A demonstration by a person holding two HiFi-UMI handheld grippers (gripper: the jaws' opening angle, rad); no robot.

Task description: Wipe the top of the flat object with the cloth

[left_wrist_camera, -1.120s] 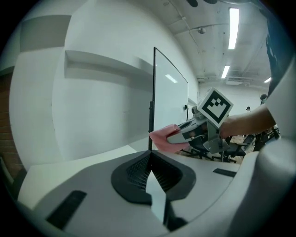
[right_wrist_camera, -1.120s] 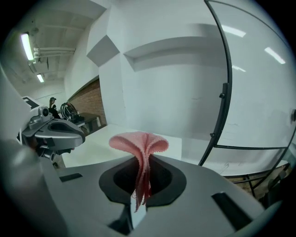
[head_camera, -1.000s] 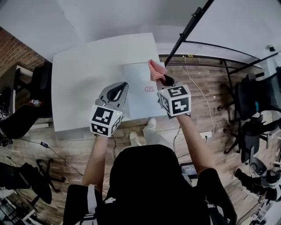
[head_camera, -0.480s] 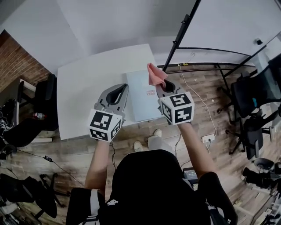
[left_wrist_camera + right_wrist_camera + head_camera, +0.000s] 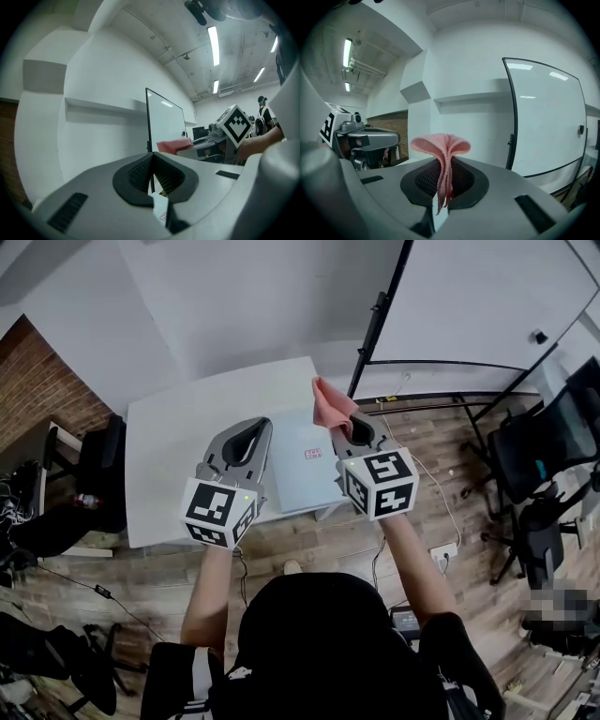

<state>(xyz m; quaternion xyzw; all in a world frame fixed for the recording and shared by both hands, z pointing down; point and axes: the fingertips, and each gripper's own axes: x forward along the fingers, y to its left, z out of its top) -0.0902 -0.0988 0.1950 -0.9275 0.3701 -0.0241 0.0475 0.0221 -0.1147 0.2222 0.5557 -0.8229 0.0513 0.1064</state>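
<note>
Cloth (image 5: 443, 146) was ribbed, soft-looking fabric. Flat object (image 5: 302, 476) looked smooth and matt. Desk (image 5: 173, 446) was matt white; floor (image 5: 450, 486) wood plank.

Head cam's up high, staring steeply down at the desk (image 5: 169, 456). Cams on the left hand-held gripper (image 5: 152, 168) and right hand-held gripper (image 5: 444, 168) sit close behind the jaws, facing roughly level; both catch the whiteboard (image 5: 166, 122).

Pink ribbed cloth (image 5: 328, 404), pale grey-blue flat object (image 5: 295, 479) with a red mark — white table (image 5: 178, 437).
</note>
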